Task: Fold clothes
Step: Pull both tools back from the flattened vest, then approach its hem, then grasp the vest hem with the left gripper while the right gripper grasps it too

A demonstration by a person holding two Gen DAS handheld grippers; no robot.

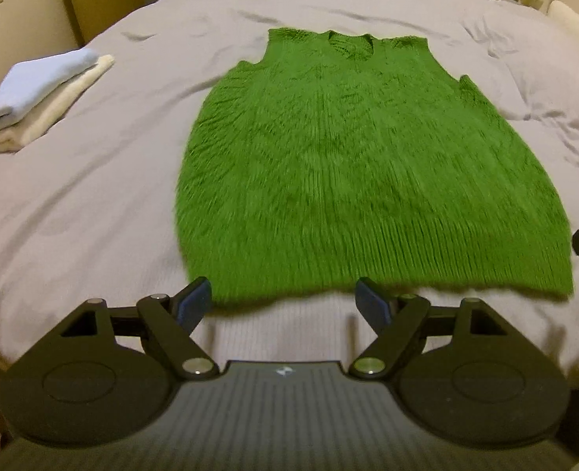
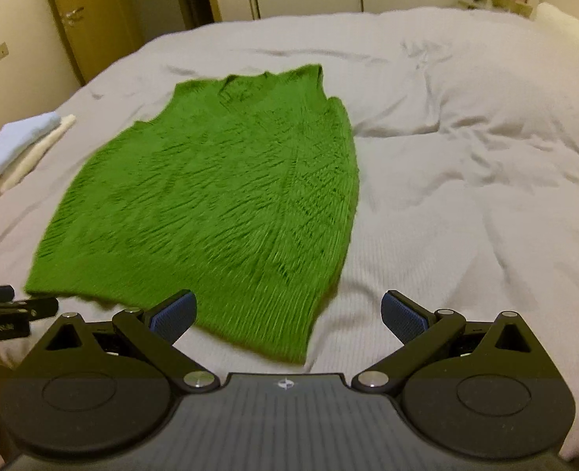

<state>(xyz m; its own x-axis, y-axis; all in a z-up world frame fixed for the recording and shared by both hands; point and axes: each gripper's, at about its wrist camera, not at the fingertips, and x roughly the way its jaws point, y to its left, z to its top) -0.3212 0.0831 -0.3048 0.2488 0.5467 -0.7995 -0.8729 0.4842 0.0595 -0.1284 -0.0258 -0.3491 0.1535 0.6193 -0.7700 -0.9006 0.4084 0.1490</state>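
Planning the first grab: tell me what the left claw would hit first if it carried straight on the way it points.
Most likely the near hem of the green knitted sleeveless vest, lying flat on the grey bed cover. The open left claw holds nothing; depth is uncertain, so it could touch bare cover first.

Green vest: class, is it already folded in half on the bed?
No: the green vest lies spread flat on the bed, neckline and armholes showing.
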